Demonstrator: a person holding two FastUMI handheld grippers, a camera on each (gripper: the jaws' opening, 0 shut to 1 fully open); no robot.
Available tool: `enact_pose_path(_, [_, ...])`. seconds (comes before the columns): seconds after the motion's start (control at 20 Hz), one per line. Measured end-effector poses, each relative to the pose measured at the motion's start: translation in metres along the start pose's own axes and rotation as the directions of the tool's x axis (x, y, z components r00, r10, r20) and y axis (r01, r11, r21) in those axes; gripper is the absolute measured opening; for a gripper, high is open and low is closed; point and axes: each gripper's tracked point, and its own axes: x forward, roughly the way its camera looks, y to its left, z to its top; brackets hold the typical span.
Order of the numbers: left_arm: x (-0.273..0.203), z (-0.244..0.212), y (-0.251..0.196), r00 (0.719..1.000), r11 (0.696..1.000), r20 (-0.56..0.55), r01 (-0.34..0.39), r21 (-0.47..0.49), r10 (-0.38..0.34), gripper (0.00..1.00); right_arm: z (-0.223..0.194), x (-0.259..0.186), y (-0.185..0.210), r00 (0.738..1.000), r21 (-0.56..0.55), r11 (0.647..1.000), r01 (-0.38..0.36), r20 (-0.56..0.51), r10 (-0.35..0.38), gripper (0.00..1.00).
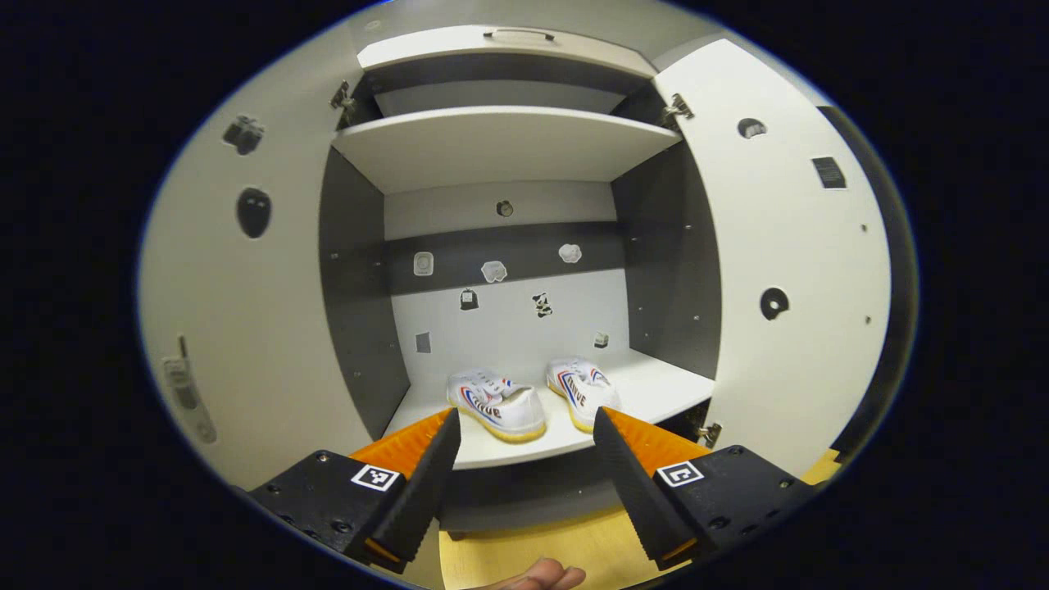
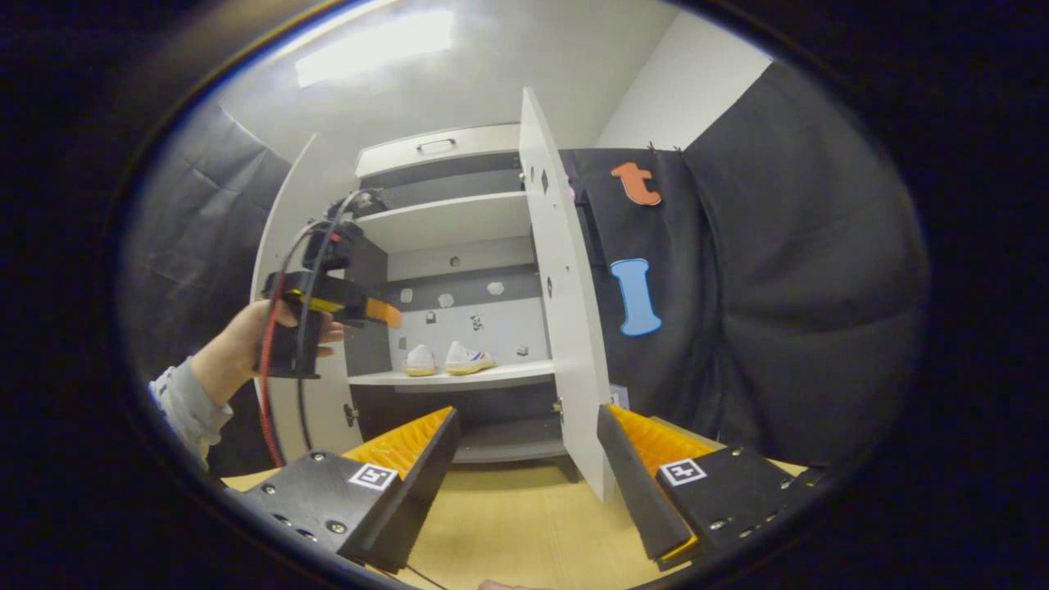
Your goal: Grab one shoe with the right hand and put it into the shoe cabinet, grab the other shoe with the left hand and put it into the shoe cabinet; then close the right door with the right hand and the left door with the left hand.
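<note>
Two white shoes with striped sides rest on the lower shelf (image 1: 656, 393) of the open shoe cabinet: one shoe (image 1: 497, 403) on the left, the other shoe (image 1: 583, 391) beside it on the right. My left gripper (image 1: 524, 426) is open just in front of that shelf, holding nothing. The left door (image 1: 246, 311) and right door (image 1: 787, 270) both stand open. From the right gripper view, both shoes (image 2: 448, 359) sit inside the cabinet, the right door (image 2: 565, 311) is seen nearly edge-on, and my right gripper (image 2: 529, 430) is open and empty, low over the floor.
An upper shelf (image 1: 500, 143) spans the cabinet above the shoes. A hand (image 2: 246, 340) with a grey sleeve holds the left gripper (image 2: 328, 299) near the left door. Light wooden floor (image 2: 508, 516) lies before the cabinet; black cloth wall (image 2: 778, 311) hangs right of it.
</note>
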Motion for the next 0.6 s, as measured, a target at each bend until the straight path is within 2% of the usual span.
enact_pose_path(0.1, [-0.045,-0.018,0.000,1.000,0.999,-0.010,0.016,0.032,-0.016,0.98,-0.002,0.000,0.002,1.000,0.013,1.000,-0.016,-0.015,0.017,0.97])
enact_pose_path(0.15, [-0.062,-0.021,0.001,1.000,0.999,0.003,0.023,0.027,-0.023,0.98,-0.003,0.000,0.002,0.999,0.032,0.999,-0.024,-0.026,0.025,1.00])
enact_pose_path(0.3, [-0.113,-0.046,-0.002,0.999,0.999,0.000,0.046,-0.027,-0.046,1.00,-0.007,0.000,-0.015,0.999,0.068,0.998,0.006,-0.049,-0.002,1.00])
enact_pose_path(0.4, [-0.139,-0.067,0.003,0.999,0.998,-0.028,0.025,-0.058,-0.027,0.98,-0.007,0.001,-0.026,0.998,0.051,0.998,0.034,-0.054,-0.031,0.97])
enact_pose_path(0.5, [-0.156,-0.073,0.008,1.000,0.995,-0.001,0.013,-0.096,-0.014,1.00,-0.008,0.000,-0.036,0.997,0.005,0.999,0.046,-0.058,-0.046,1.00])
enact_pose_path(0.55, [-0.162,-0.081,0.012,1.000,0.994,0.005,0.001,-0.107,-0.001,0.98,-0.006,0.000,-0.043,0.996,-0.014,0.998,0.061,-0.057,-0.062,0.97])
enact_pose_path(0.6, [-0.167,-0.089,0.016,1.000,0.994,0.008,-0.008,-0.110,0.009,0.98,-0.007,0.001,-0.048,0.996,-0.030,0.997,0.072,-0.057,-0.074,1.00])
